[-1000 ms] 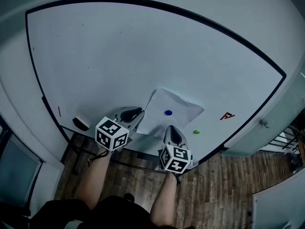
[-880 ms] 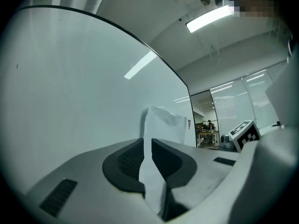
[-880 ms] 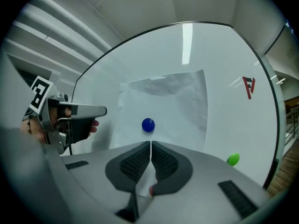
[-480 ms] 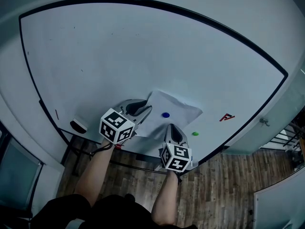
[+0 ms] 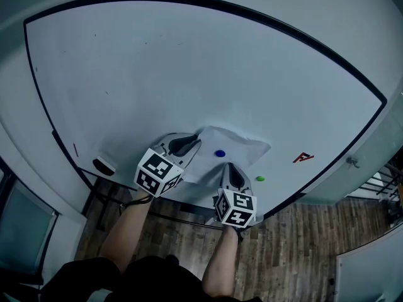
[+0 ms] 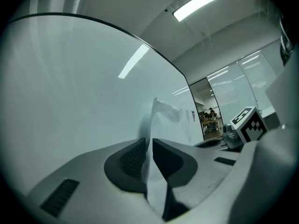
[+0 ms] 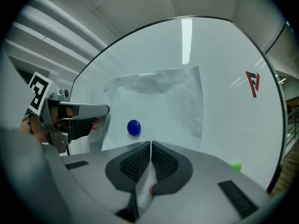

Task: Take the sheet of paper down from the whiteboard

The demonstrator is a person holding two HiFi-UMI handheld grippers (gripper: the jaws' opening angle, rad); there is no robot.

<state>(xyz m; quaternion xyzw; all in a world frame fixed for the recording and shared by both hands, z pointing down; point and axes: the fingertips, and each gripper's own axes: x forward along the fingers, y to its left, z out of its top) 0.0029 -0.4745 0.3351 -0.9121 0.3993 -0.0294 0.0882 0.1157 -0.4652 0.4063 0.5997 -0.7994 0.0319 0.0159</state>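
Left gripper [image 5: 189,145] slid rightward; it and right gripper [image 5: 232,172] clamp fingers on the sheet [image 5: 238,146], long axis sideways.

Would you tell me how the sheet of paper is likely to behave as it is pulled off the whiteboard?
Probably floppy: the sheet of paper is wrinkled and bows off the whiteboard along its top. Likely light but easy to tear, since the blue magnet pins its middle while the left gripper and right gripper clamp its edges.
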